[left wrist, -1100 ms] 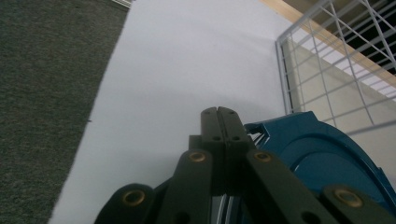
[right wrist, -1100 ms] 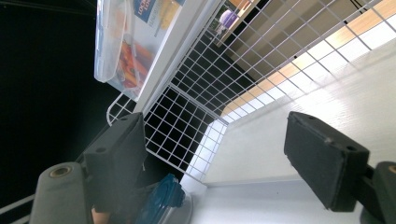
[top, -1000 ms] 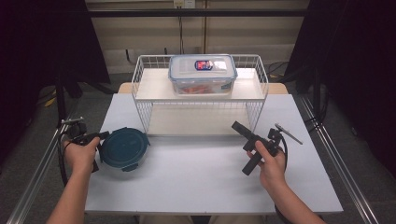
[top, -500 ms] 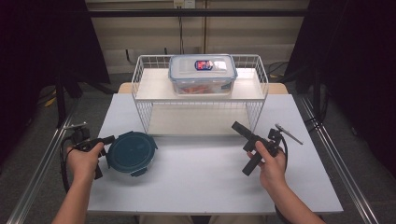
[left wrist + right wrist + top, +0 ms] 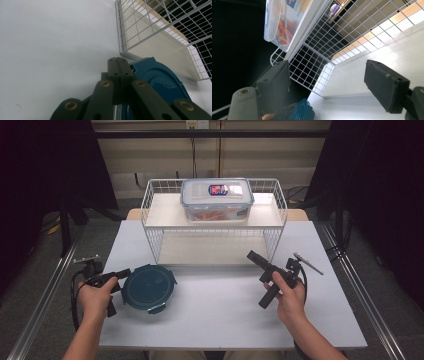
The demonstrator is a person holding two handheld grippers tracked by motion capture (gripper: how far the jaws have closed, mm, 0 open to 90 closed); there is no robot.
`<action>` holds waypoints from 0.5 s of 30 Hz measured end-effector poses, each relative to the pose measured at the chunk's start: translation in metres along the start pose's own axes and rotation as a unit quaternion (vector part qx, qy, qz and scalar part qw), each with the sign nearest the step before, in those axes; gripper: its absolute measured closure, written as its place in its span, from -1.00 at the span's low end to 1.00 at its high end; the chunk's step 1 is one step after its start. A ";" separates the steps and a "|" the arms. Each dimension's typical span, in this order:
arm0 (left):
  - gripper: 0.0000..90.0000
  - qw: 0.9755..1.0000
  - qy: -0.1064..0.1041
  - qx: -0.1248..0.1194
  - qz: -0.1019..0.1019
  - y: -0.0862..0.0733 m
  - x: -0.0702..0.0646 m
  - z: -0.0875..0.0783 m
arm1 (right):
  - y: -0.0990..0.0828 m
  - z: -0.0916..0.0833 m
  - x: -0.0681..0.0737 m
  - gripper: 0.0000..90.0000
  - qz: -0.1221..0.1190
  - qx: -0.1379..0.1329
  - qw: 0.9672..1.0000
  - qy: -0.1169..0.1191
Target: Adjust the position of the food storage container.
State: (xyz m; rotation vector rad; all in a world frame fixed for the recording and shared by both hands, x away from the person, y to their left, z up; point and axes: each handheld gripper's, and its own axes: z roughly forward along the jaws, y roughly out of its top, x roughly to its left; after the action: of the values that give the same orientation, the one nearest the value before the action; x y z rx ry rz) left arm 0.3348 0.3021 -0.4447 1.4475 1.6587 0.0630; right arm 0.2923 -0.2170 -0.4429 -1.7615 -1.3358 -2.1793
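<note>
**Round blue container at the left gripper, clear box on the rack**

Left gripper (image 5: 117, 281): jaws pressed flat together, tips meeting with no gap, as the left gripper view (image 5: 121, 65) shows. Whether anything thin is pinched between them cannot be told. The round blue container (image 5: 148, 287) sits on the white table (image 5: 220, 320) just beside those tips, its rim touching or nearly touching them. In the left gripper view the container (image 5: 160, 80) lies right of the closed jaws, close to the lower corner of the white wire rack (image 5: 160, 30).

Right gripper (image 5: 265, 280): jaws spread wide, nothing between them. It is held above the table in the right hand (image 5: 290, 297), well apart from the blue container and near the rack's front right leg. Its own view looks between the open pads toward the rack mesh (image 5: 322, 50).

Clear lidded box (image 5: 216, 200): on the rack's top shelf, centred, orange contents visible inside.
</note>
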 end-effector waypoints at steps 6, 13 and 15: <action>1.00 1.000 -0.004 -0.006 -0.009 -0.003 0.004 -0.005 | -0.001 -0.001 0.001 -0.54 0.000 0.001 1.000 0.002; 1.00 1.000 -0.003 -0.004 -0.013 -0.010 0.010 -0.013 | -0.004 0.003 0.003 -0.54 -0.003 0.005 1.000 0.004; 1.00 0.999 -0.003 0.030 -0.010 -0.013 0.010 -0.012 | -0.004 0.004 0.004 -0.54 -0.005 0.005 1.000 0.005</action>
State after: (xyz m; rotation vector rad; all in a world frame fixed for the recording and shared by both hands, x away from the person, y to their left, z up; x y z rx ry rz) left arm 0.3184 0.3121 -0.4503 1.4743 1.6831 -0.0019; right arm 0.2916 -0.2105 -0.4425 -1.7427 -1.3538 -2.1785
